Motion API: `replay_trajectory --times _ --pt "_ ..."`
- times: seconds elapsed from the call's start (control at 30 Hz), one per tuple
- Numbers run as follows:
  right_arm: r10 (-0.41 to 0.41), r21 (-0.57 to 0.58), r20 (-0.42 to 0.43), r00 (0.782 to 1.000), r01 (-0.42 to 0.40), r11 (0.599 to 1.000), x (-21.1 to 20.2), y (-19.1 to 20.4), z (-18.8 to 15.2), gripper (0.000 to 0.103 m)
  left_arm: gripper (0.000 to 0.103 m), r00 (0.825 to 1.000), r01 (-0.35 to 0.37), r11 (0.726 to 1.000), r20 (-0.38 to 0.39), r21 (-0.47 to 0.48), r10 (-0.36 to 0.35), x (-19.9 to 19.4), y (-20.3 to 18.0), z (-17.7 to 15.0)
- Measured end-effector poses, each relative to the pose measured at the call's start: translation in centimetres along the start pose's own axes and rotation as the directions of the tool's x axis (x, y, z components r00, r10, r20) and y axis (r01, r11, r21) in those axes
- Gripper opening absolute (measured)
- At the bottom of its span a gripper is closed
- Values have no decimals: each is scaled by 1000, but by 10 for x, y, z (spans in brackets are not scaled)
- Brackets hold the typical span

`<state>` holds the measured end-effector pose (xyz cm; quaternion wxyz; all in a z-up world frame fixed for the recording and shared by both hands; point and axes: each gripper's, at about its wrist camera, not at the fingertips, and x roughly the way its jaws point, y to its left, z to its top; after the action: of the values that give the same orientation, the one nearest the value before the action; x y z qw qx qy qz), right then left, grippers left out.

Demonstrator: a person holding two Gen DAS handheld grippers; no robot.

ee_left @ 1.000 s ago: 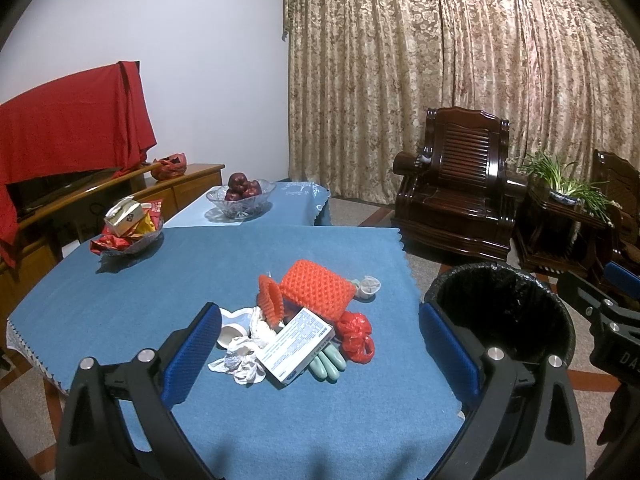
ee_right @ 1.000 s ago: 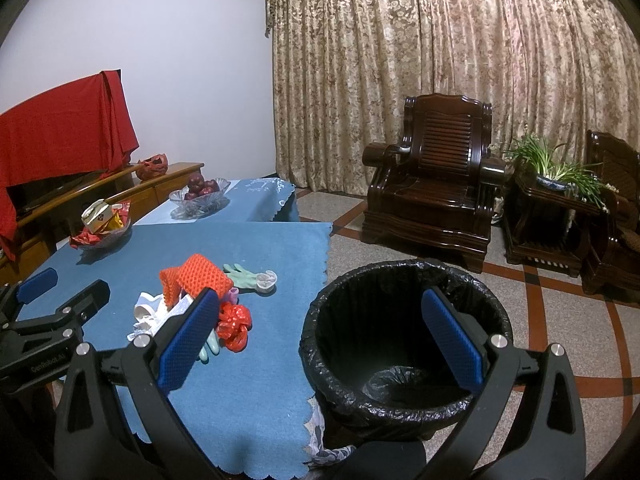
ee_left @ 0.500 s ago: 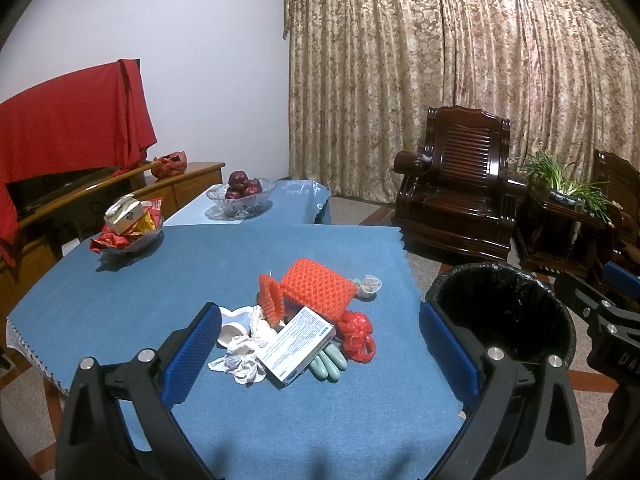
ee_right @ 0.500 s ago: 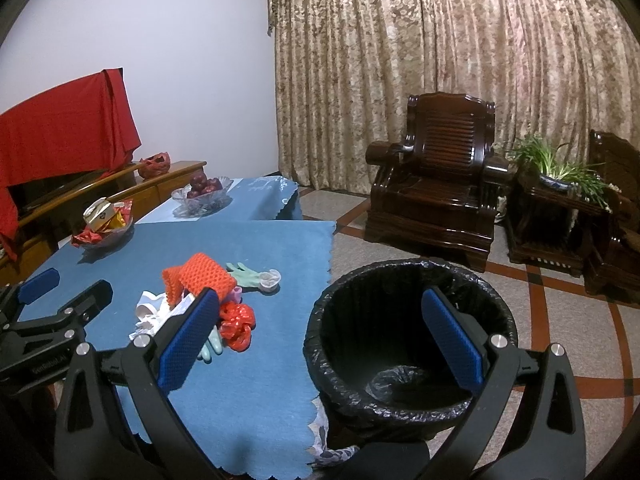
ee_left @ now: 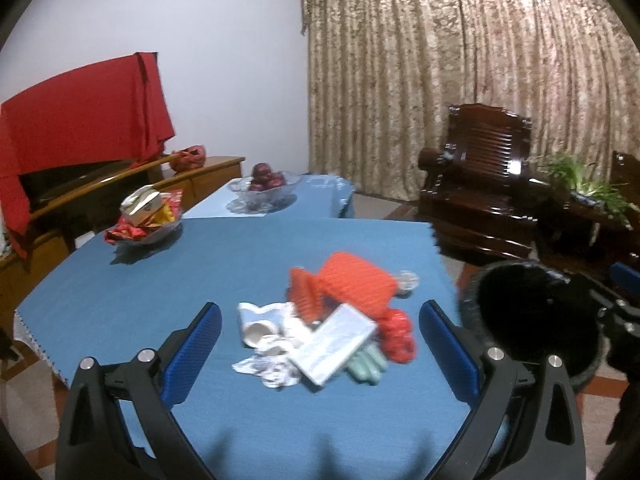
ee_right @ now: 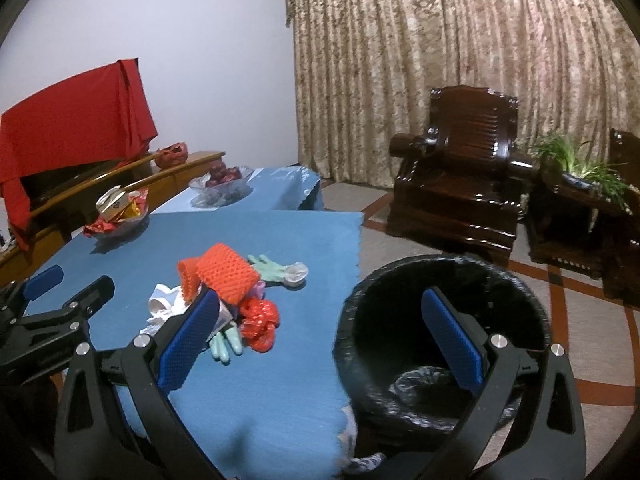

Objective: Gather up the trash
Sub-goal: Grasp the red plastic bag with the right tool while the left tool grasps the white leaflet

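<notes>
Closer now, blurred trash pile [ee_left: 328, 328] hides glove [ee_left: 366, 364].

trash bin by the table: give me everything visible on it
The trash bin is a round, upright, open-topped bucket lined with a glossy black plastic bag folded over its rim. It stands on the patterned floor right beside the corner of the blue tablecloth. Inside, only crumpled liner shows at the bottom. In the right wrist view the right gripper frames it without touching.
</notes>
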<state>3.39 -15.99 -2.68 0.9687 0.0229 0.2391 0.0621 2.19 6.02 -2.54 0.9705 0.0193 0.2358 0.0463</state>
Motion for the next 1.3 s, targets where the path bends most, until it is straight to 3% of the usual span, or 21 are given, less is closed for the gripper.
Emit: replay_trajectory --times 0.33,0.47,0.83,0.97,1.07,1.1,1.2,1.3 --pt "78 -84 -92 993 -85 993 79 42 -16 96 97 998 -54 999 -27 -4 54 41 32 -20" --pt "114 -79 -167 979 -129 988 123 53 -25 83 93 998 -47 999 -44 -16 46 60 37 -26" --pt "118 -94 -320 940 -156 983 214 61 -49 66 77 993 -14 999 -114 -31 11 107 37 -39" --pt "139 -97 -360 922 -186 978 230 64 -54 55 77 992 9 1000 -128 -24 -12 117 31 -44" --pt "193 -79 -397 897 -243 967 233 63 -58 29 77 990 30 999 -136 -16 -32 121 26 -47" --pt "206 -73 -399 893 -255 964 233 62 -59 26 77 990 38 999 -138 -15 -40 122 25 -48" --pt "212 -78 -395 894 -263 962 228 59 -56 21 80 987 66 998 -150 -1 -65 126 18 -52" --pt "174 -104 -369 913 -226 969 215 51 -51 21 82 983 92 995 -160 25 -87 133 10 -55"
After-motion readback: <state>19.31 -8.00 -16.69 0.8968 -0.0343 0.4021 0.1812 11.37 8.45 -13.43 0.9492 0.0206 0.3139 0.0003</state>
